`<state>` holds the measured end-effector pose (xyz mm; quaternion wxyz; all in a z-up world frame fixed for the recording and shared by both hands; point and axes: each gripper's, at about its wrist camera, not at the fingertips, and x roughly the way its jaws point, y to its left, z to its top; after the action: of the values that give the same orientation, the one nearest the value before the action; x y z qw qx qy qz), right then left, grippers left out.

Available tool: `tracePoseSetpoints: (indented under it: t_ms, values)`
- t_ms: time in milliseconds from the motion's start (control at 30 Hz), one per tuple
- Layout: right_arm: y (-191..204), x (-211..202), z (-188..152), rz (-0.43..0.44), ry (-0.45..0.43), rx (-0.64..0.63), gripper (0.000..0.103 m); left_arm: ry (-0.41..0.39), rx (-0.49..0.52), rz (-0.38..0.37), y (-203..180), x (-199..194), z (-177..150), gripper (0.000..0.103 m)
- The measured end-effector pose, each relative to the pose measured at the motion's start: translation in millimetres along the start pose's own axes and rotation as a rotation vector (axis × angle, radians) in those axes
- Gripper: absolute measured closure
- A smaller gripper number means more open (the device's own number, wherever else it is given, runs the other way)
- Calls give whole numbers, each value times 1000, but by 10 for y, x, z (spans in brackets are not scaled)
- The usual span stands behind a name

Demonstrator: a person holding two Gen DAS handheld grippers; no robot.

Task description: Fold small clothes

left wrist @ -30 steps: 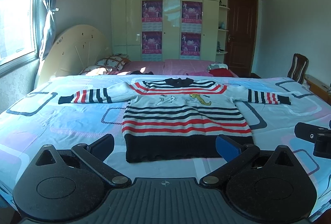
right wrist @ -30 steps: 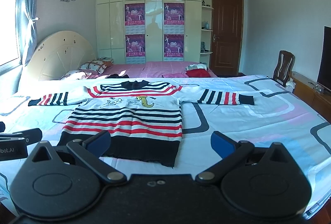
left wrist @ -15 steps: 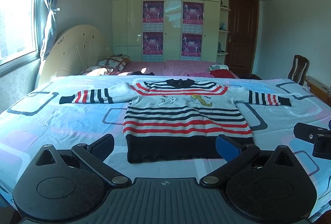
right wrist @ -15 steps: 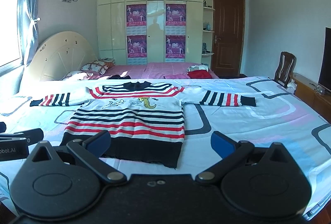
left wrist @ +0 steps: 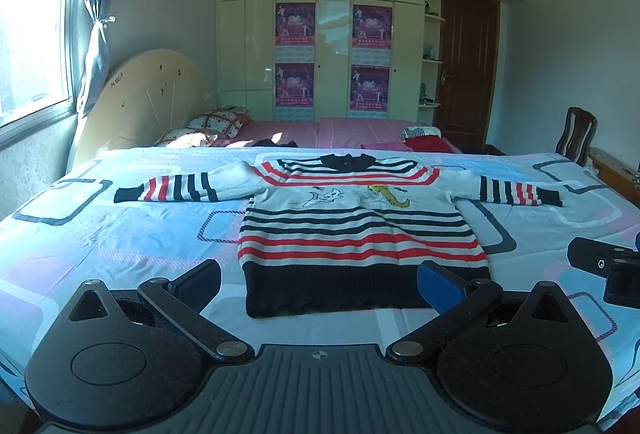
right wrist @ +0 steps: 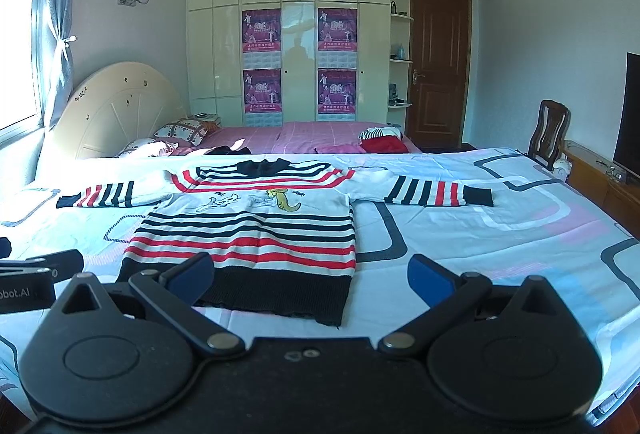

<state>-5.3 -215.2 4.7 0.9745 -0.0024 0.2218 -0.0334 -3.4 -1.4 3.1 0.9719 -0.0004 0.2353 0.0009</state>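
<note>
Striped red, black and white knitted sweater (left wrist: 356, 230) lies flat, sleeves outspread, at twelve o'clock on the patterned pale-blue bedsheet (left wrist: 120, 234); left gripper (left wrist: 318, 284) and right gripper (right wrist: 310, 276) hover spread wide, their fingers masking its black hem corners.

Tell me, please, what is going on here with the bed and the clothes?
A person holds a two-finger tool in each hand over a bed, about to fold a small striped sweater. The sweater lies flat, front up, both sleeves spread out to the sides. The left tool and the right tool are both open, near the black hem, and neither touches the cloth. No fold has been made yet.
</note>
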Motion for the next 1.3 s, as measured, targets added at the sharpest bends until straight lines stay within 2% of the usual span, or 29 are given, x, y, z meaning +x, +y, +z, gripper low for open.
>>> tracePoseSetpoints:
  t_ms: [967, 1133, 1267, 1300]
  values:
    - [-17, 4, 5, -4, 0, -2, 0, 2, -1, -8, -1, 23, 12, 0]
    - [-147, 55, 37, -12, -22, 16, 0, -3, -44, -22, 47, 190, 129, 0]
    - [-421, 245, 121, -57, -51, 52, 1, 3, -76, -80, 55, 548, 298, 0]
    - [-511, 340, 156, -70, -54, 67, 1, -3, -78, -75, 50, 629, 331, 0]
